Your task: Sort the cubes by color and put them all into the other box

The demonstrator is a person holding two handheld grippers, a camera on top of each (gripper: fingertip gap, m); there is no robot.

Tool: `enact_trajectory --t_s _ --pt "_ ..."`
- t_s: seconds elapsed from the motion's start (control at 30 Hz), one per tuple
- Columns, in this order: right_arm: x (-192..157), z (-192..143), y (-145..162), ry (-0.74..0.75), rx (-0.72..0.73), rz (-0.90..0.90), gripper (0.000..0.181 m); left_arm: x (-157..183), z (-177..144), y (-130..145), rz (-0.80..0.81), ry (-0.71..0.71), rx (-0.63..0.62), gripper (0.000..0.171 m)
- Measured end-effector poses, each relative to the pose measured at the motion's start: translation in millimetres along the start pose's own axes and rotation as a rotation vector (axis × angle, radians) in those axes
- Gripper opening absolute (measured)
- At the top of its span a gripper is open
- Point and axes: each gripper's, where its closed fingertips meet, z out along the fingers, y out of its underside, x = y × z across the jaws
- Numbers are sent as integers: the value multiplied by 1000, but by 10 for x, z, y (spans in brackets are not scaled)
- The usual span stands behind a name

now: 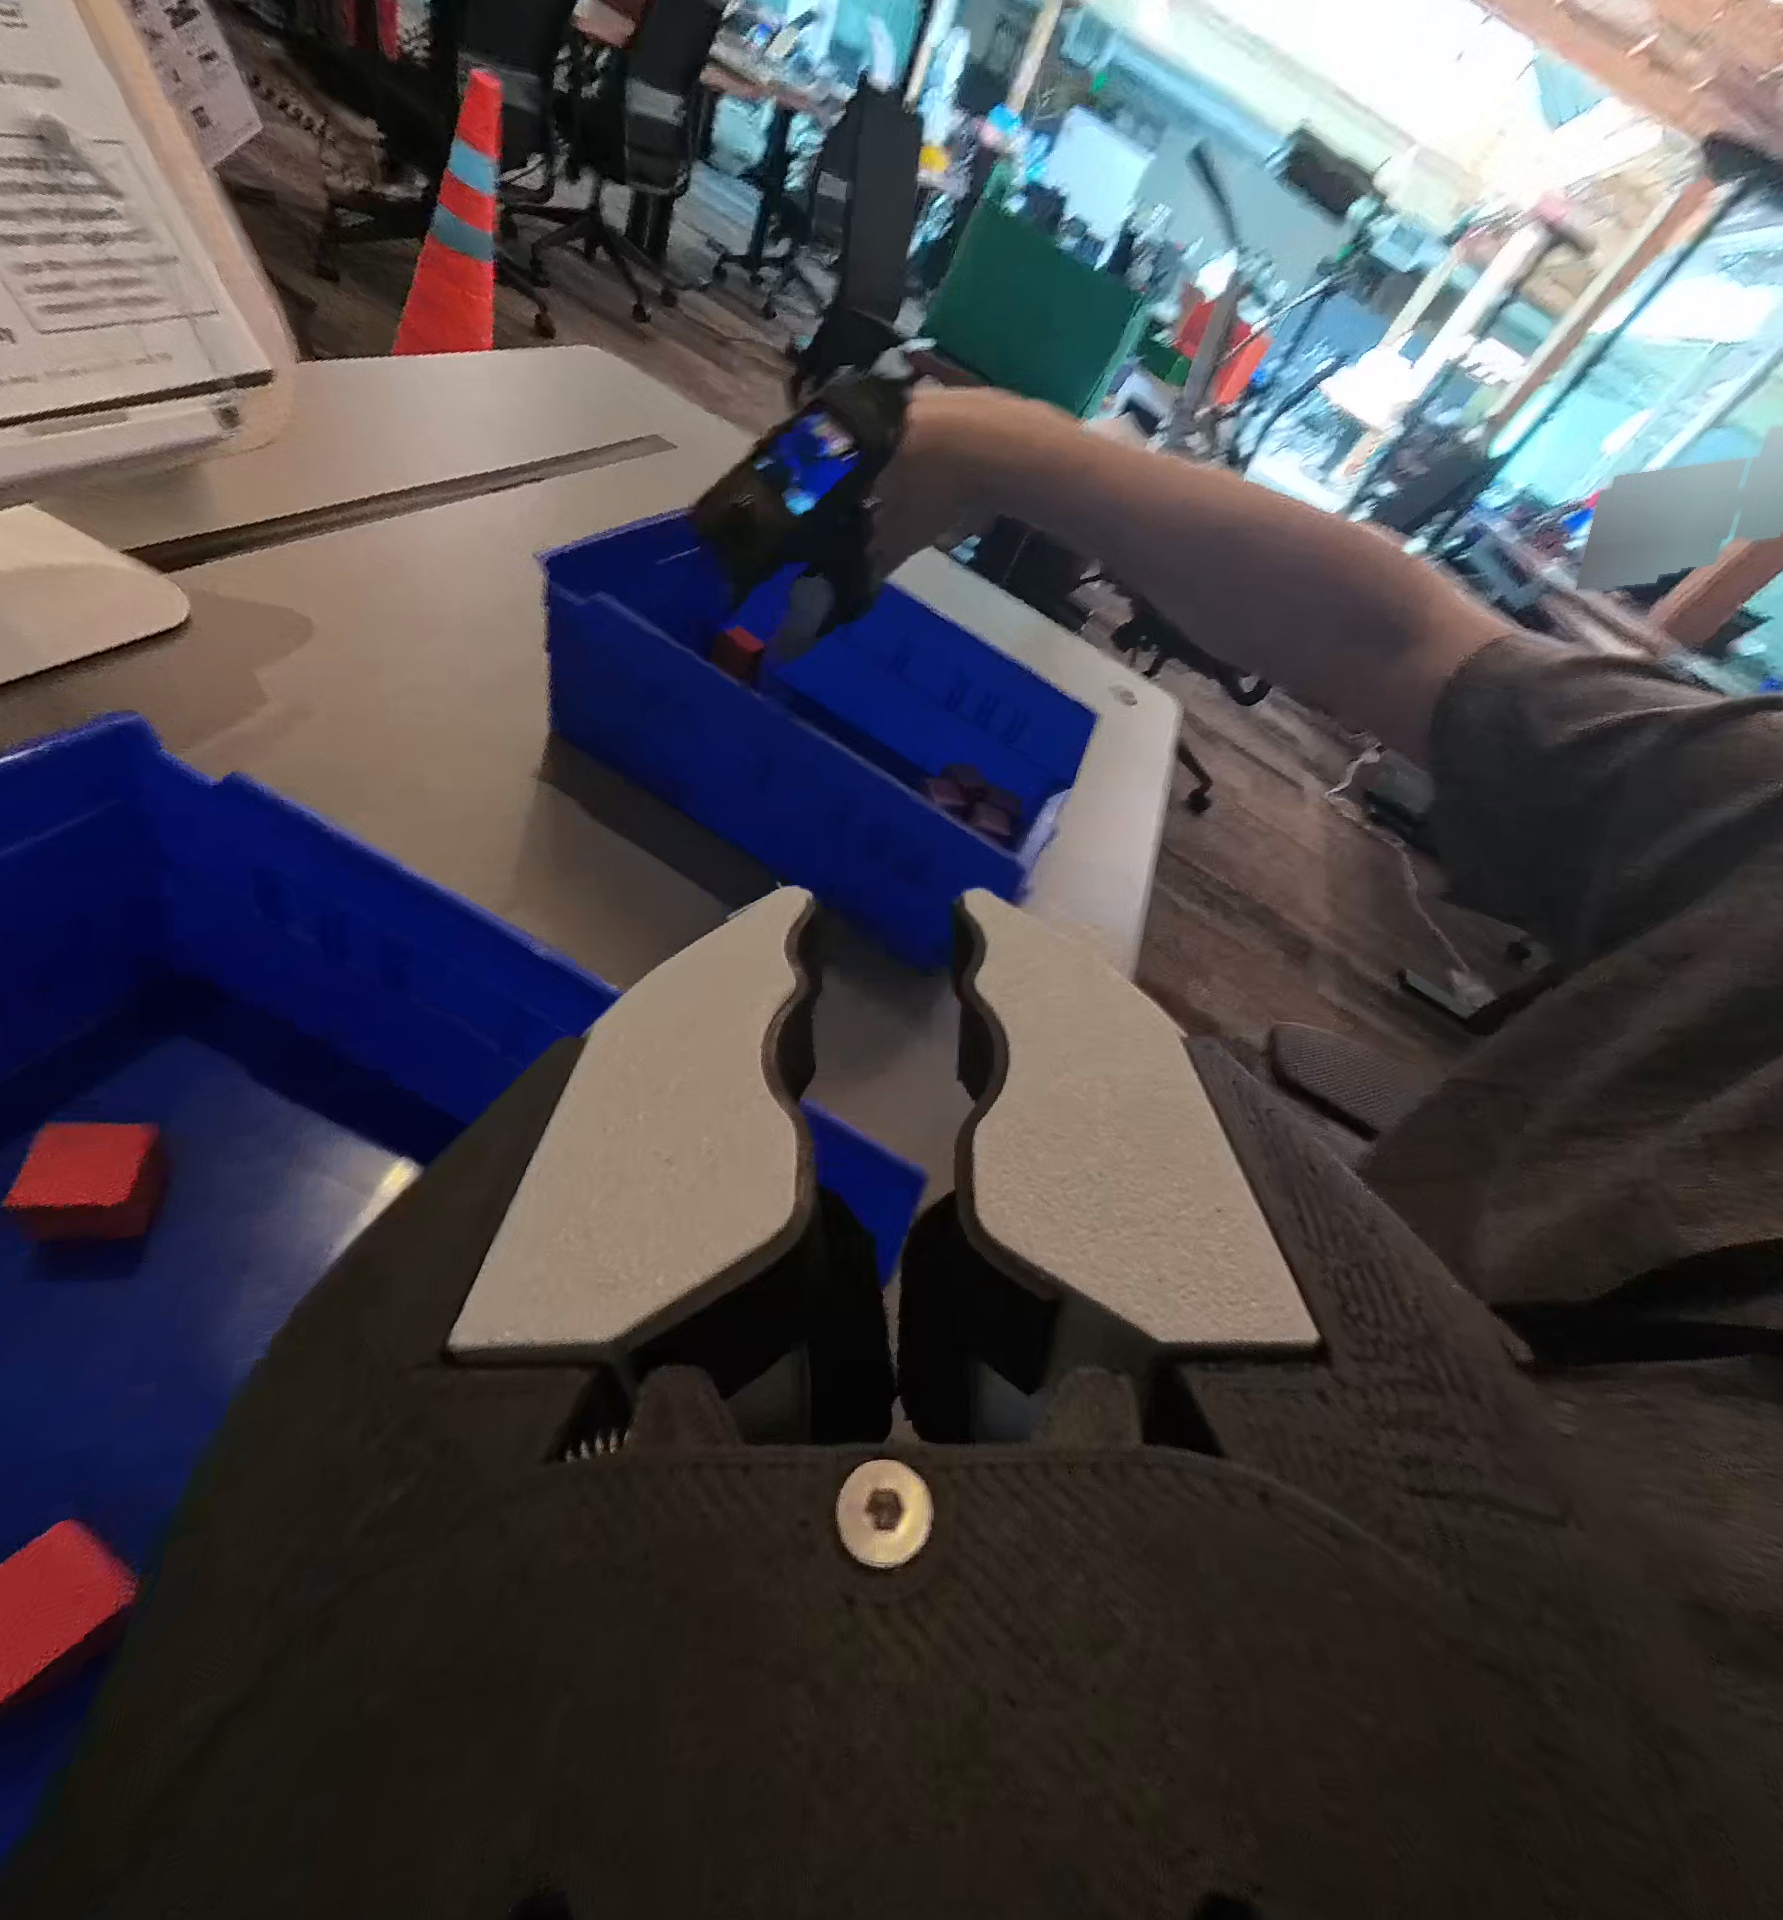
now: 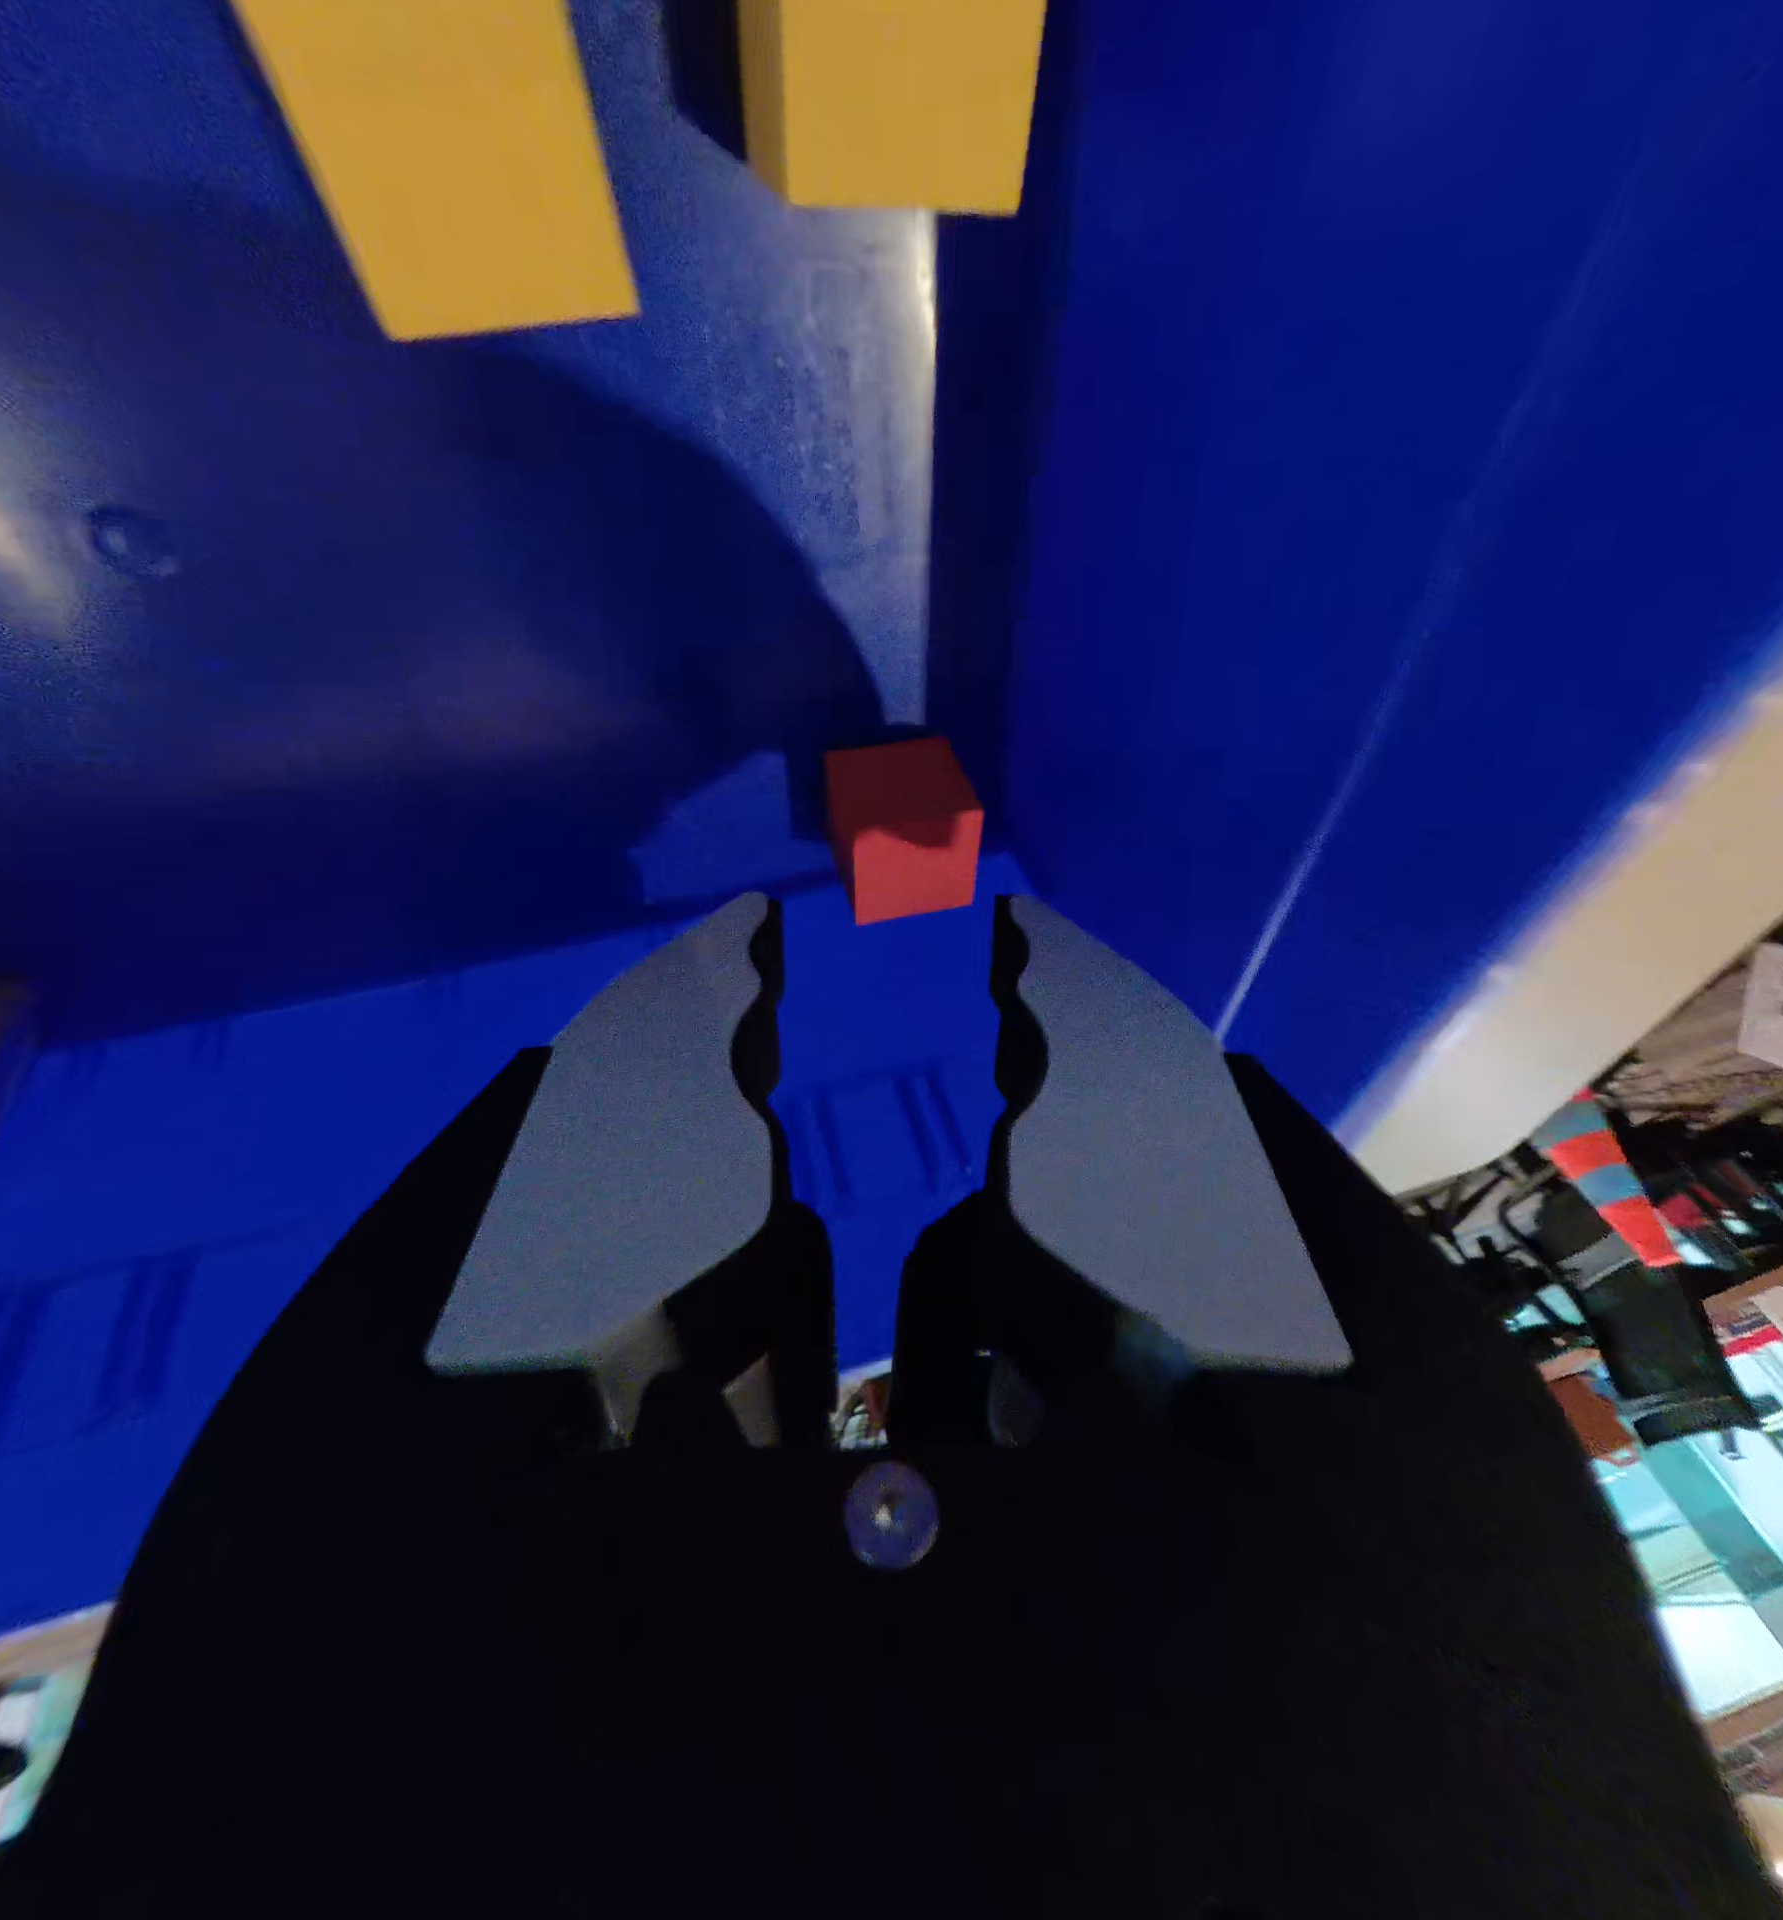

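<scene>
My right gripper (image 2: 887, 909) is open and empty, reaching down inside a blue bin (image 2: 1386, 468). A small red cube (image 2: 902, 831) sits in the bin's corner just beyond the fingertips, apart from them. Two yellow blocks (image 2: 461, 156) lie farther in on the bin floor. In the left wrist view the right gripper (image 1: 804, 520) dips into the far blue bin (image 1: 762, 769), beside a red cube (image 1: 739, 652). My left gripper (image 1: 885, 935) is open and empty, held above the near blue bin (image 1: 274, 883), which holds two red blocks (image 1: 87, 1179).
A white monitor with papers (image 1: 66, 239) stands at the back left of the grey table (image 1: 430, 665). An orange cone (image 1: 456, 229) and office chairs stand beyond. Dark purple blocks (image 1: 970, 805) lie in the far bin's other compartment. A person's arm (image 1: 1230, 582) reaches across on the right.
</scene>
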Motion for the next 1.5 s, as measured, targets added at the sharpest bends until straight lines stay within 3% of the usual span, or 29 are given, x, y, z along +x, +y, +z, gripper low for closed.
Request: enact_trajectory --t_s 0.2,0.37,0.47,0.73,0.87,0.93,1.07,1.13,1.2,1.33,1.4,1.5 --pt "-61 -697 -106 242 83 -44 38 -1028 60 305 0 -392 -384 33" --pt "-402 -1288 -316 421 196 -127 32 -1689 191 586 100 -580 -659 43" --pt "-637 -1513 -390 474 256 -161 31 -1939 266 740 144 -616 -796 43" --pt "-1189 -1928 -490 551 443 -171 29 -2270 350 1032 203 -631 -1015 43" --pt "-1491 -2090 -623 564 551 -180 29 -2316 361 1168 155 -602 -1073 42" --pt "-1613 -2150 -698 559 607 -183 29 -2313 369 1220 115 -580 -1081 29" --pt "-1755 -2247 -872 539 721 -183 26 -2233 364 1203 14 -548 -1024 29" --pt "-1758 -2276 -985 530 779 -173 26 -2095 396 1077 -47 -494 -897 28" --pt "-1737 -2339 -1150 523 875 -153 26 -1798 494 818 -148 -345 -671 28" --pt "-1656 -2601 -1554 516 1109 -98 34 -921 501 124 -336 116 -203 28" --pt "-1567 -2801 -1728 555 1207 -66 38 -548 408 -99 -376 296 -62 28" --pt "-1488 -3142 -1948 598 1341 -41 41 -127 317 -260 -391 469 52 28"
